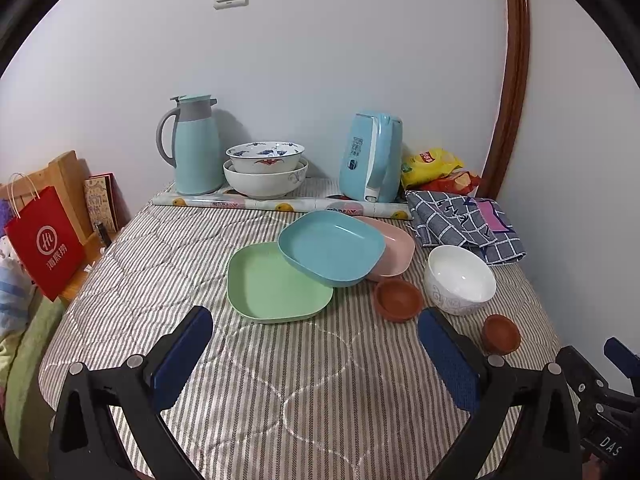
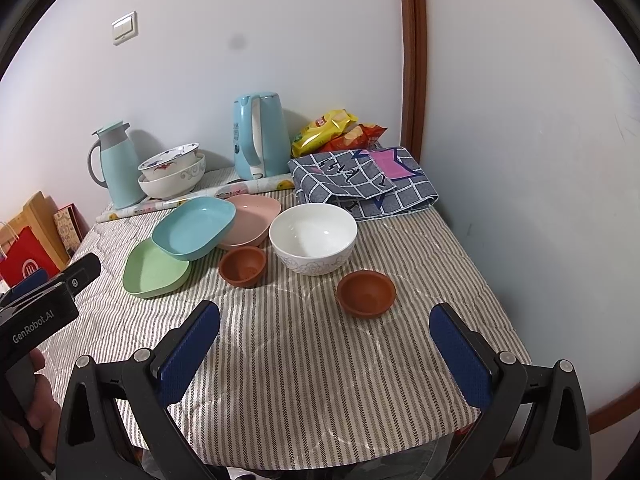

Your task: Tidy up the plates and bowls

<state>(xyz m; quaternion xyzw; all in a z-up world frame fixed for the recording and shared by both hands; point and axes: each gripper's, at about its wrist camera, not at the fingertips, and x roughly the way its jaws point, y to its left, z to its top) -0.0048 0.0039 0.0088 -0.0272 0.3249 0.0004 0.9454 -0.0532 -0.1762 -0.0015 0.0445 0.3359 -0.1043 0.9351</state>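
Nothing sorted yet, by the look of it; all loose on the striped surface (image 1: 256, 392).

Landmark: white bowl (image 2: 313, 238).

Far to its left, green plate (image 2: 154, 270) lying flat, with blue plate (image 2: 195, 227) propped on its back edge and tilted. Behind the blue one and partly under it, pink plate (image 2: 254, 220). Probably a loose half-stack, so likely easier to lift from the top down.

Just left of the white bowl and in front of the pink plate, first brown bowl (image 2: 243, 266), upright, apart from the white one. To the white bowl's front right, second brown bowl (image 2: 366, 292), also upright, standing alone.

Far back left, against the wall, two patterned bowls (image 2: 172, 176) nested already, beside a thermos (image 2: 116, 166) and kettle (image 2: 260, 142). Behind the white bowl, folded checked cloth (image 2: 360, 180).

Left gripper (image 1: 316, 344): spread wide, grasping nothing, aimed at the green plate. Right gripper (image 2: 324, 350): likewise released and empty, facing the second brown bowl.

Plenty of bare surface in front of the white bowl; right edge close beside the second brown bowl.
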